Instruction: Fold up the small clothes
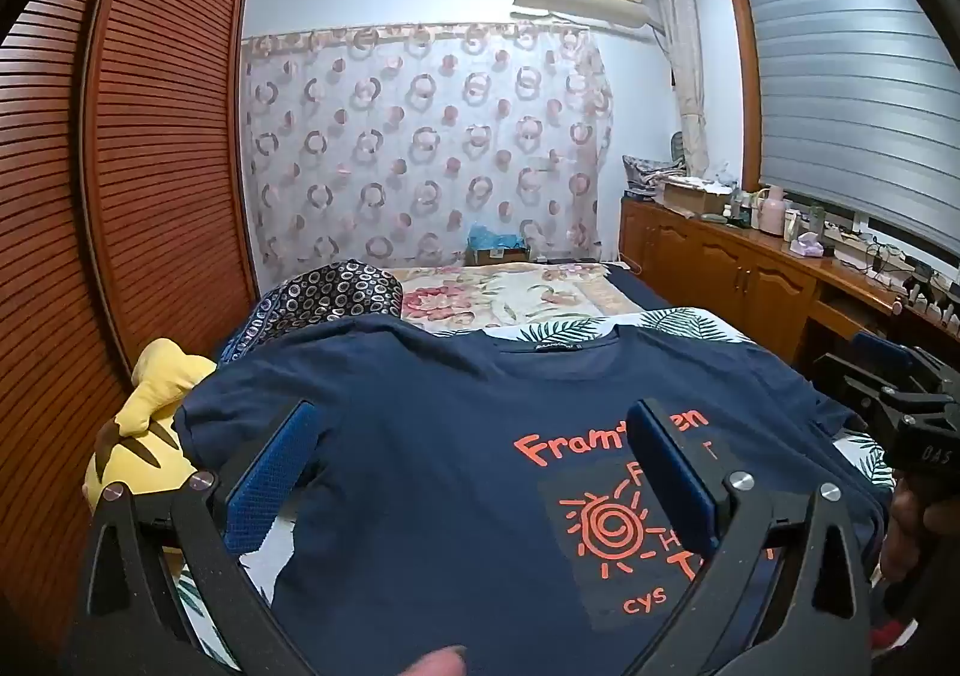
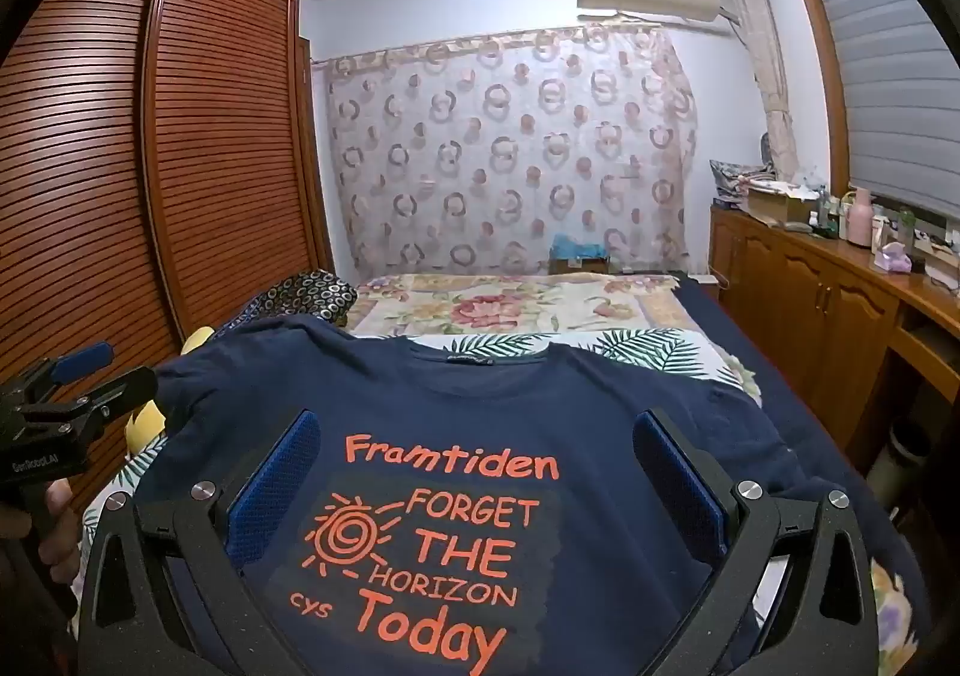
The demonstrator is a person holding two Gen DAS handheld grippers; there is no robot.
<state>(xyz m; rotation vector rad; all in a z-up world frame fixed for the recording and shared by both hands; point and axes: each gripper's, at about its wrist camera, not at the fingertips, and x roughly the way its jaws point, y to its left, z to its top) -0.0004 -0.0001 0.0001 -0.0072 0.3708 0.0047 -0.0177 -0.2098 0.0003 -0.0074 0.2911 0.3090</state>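
Observation:
A navy T-shirt (image 1: 432, 472) with orange print lies spread flat, front up, on the bed, collar away from me. It also shows in the right wrist view (image 2: 468, 406). My left gripper (image 1: 474, 460) is open above the shirt's left half, its blue pads apart and holding nothing. My right gripper (image 2: 474, 472) is open above the printed chest, also holding nothing. The right gripper shows at the right edge of the left wrist view (image 1: 894, 394). The left gripper shows at the left edge of the right wrist view (image 2: 78, 376).
A yellow plush toy (image 1: 144, 436) lies at the bed's left edge beside the left sleeve. A dark patterned pillow (image 1: 336, 286) and a floral blanket (image 1: 516, 292) lie beyond the collar. A slatted wardrobe (image 1: 150, 165) stands left, a wooden cabinet (image 1: 750, 268) right.

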